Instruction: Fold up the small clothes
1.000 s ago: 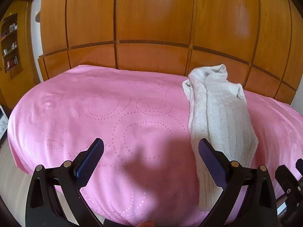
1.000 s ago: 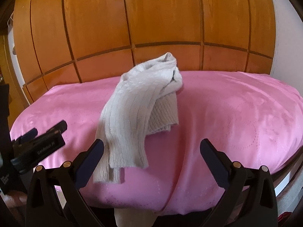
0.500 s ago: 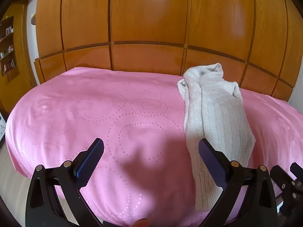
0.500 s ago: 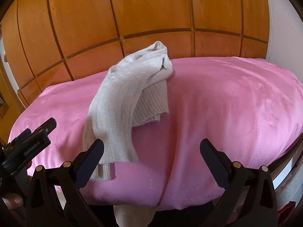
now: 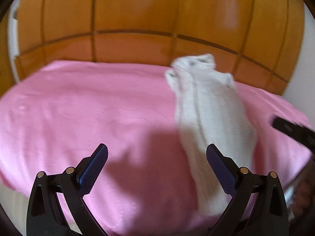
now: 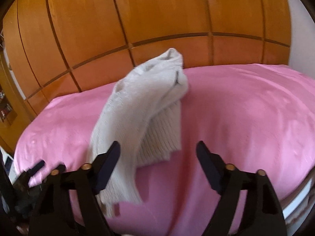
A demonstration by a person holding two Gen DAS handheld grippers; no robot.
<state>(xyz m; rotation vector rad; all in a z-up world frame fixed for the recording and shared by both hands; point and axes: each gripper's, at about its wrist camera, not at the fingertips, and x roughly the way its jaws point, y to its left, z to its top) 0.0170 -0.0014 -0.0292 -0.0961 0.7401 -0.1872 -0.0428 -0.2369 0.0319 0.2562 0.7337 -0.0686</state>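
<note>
The cream knit garment [image 5: 208,108] lies on the pink bedspread [image 5: 88,108], bunched into a long strip running from the near edge of the bed toward the wooden panelled wall [image 5: 137,15]. In the right wrist view the garment [image 6: 137,106] shows two layers: a smooth upper fold lying diagonally across a ribbed lower part, whose hem rests flat on the bedspread [image 6: 246,108]. The far end of the garment is heaped and slightly raised near the wall [image 6: 137,9]. The near end hangs toward the edge of the bed.

The left gripper [image 5: 157,157] hovers above the bedspread with its jaws spread wide and nothing between them. Its right finger [image 5: 220,169] overlaps the near part of the garment in the view; contact cannot be determined. The garment lies right of the gripper's centre line.

The right gripper [image 6: 158,163] is likewise spread apart and holds nothing. Its left finger [image 6: 107,167] stands in front of the near end of the garment; contact cannot be determined. Both views are motion-blurred.
</note>
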